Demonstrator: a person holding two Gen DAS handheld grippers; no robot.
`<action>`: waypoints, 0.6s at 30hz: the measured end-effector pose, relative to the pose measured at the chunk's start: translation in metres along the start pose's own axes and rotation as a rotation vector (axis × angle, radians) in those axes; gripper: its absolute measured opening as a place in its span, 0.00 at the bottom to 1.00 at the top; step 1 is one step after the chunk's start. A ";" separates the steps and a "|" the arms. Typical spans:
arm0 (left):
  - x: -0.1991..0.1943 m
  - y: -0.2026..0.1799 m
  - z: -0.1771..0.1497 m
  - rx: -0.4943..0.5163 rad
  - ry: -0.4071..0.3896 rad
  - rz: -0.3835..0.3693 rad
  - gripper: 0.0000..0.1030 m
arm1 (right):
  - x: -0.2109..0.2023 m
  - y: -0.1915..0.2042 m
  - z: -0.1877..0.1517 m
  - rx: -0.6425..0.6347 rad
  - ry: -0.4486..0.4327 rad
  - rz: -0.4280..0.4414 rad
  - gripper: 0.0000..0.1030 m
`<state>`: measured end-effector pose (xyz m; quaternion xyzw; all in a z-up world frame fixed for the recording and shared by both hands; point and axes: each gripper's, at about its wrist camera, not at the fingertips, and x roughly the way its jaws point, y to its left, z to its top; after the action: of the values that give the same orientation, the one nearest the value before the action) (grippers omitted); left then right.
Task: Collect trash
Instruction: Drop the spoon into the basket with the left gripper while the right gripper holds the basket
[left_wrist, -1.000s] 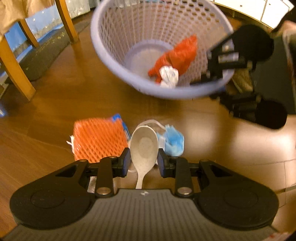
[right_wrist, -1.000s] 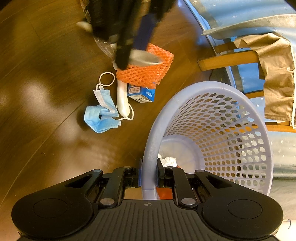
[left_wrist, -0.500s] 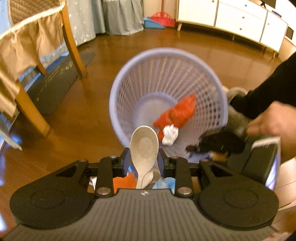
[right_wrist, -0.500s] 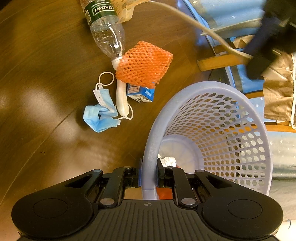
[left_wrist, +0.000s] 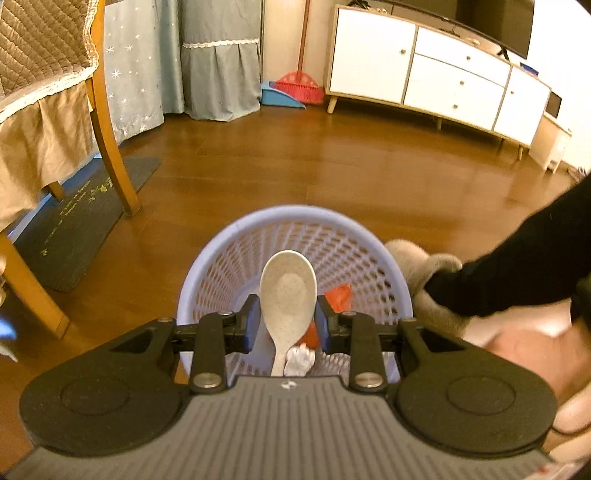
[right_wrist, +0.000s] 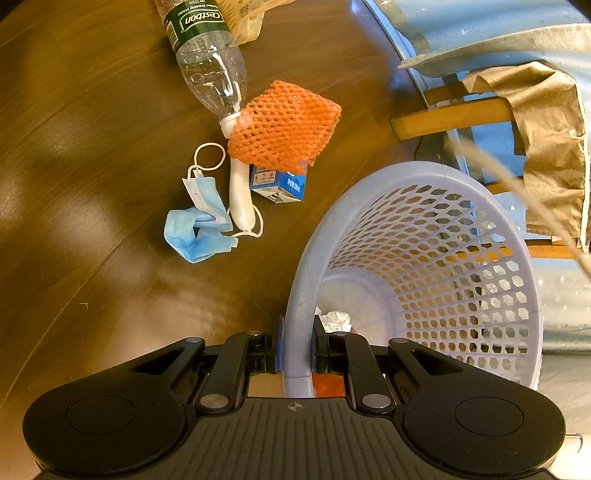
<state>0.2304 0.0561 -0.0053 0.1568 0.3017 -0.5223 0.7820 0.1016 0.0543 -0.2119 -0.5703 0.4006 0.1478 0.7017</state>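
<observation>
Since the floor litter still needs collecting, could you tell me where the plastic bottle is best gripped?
Grip the plastic bottle across its clear body, just below the green label, with the tool coming from above. It lies flat on the floor, so both round sides are exposed there. Its neck end touches the orange foam net, so a grip there could snag the net.

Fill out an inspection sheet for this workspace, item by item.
Surface: brown wood floor, glossy.
Job's things: lilac mesh basket tilted, holding a crumpled tissue and an orange bag; white spoon held over it.
Clutter: on the floor, a clear bottle, orange foam net, blue mask, small blue carton, and a second white spoon partly under the net.
Grippers: left hand-held gripper shut on the spoon; right hand-held gripper shut on the basket's rim.
Cables: nothing seen.
Surroundings: wooden chair, white cabinet, dark mat.
</observation>
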 end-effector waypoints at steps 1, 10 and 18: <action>0.004 0.000 0.003 -0.010 -0.002 0.007 0.26 | 0.000 0.000 0.000 0.001 0.000 0.000 0.10; -0.001 0.012 -0.010 -0.040 -0.003 0.072 0.33 | 0.002 -0.003 0.001 0.014 0.000 -0.002 0.10; -0.027 0.027 -0.049 -0.094 0.035 0.160 0.33 | 0.002 0.000 0.000 0.006 -0.001 -0.003 0.10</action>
<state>0.2327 0.1147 -0.0277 0.1526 0.3262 -0.4406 0.8223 0.1027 0.0538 -0.2132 -0.5688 0.3998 0.1457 0.7038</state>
